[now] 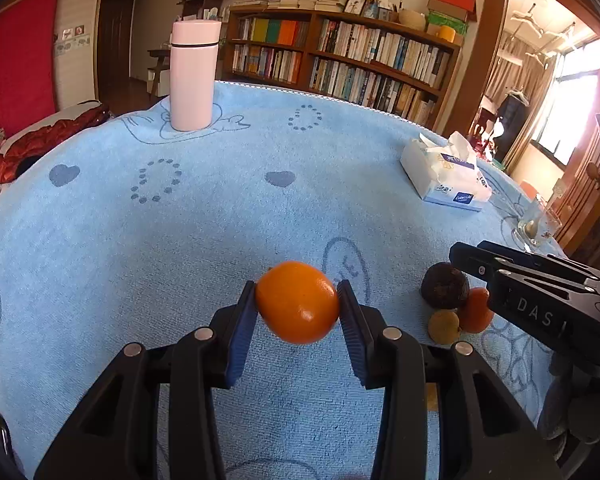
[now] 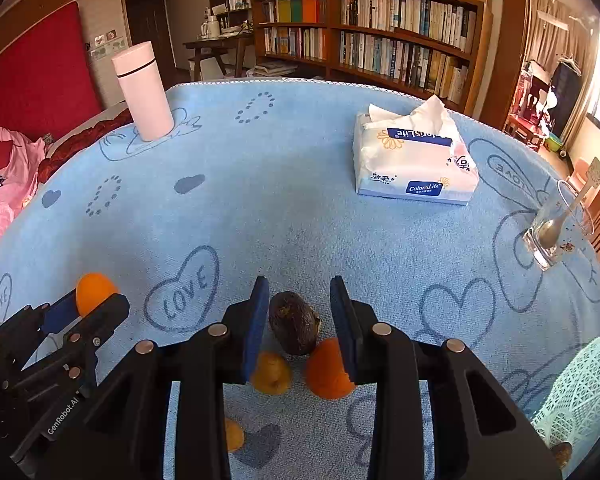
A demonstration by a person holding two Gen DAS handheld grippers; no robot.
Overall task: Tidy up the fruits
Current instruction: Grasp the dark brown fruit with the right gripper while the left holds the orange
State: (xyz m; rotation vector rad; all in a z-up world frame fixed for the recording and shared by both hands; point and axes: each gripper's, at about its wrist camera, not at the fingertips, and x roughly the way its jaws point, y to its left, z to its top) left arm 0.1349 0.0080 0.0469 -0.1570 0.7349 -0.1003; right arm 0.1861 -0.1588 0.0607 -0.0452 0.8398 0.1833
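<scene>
So our left tool [image 1: 298, 308] has its blue pads clamped on a round glossy orange fruit [image 1: 297, 302], held just above the blue terry-cloth surface [image 1: 220, 220]. Our right tool [image 2: 300, 312] sits open with nothing in it, pads either side of a dark wrinkly avocado [image 2: 294, 326]. Right beside the avocado we've got a small yellow-brown fruit [image 2: 271, 372] and a second smaller orange [image 2: 326, 372]. A pale green plastic mesh basket [image 2: 576, 392] is off right.
</scene>
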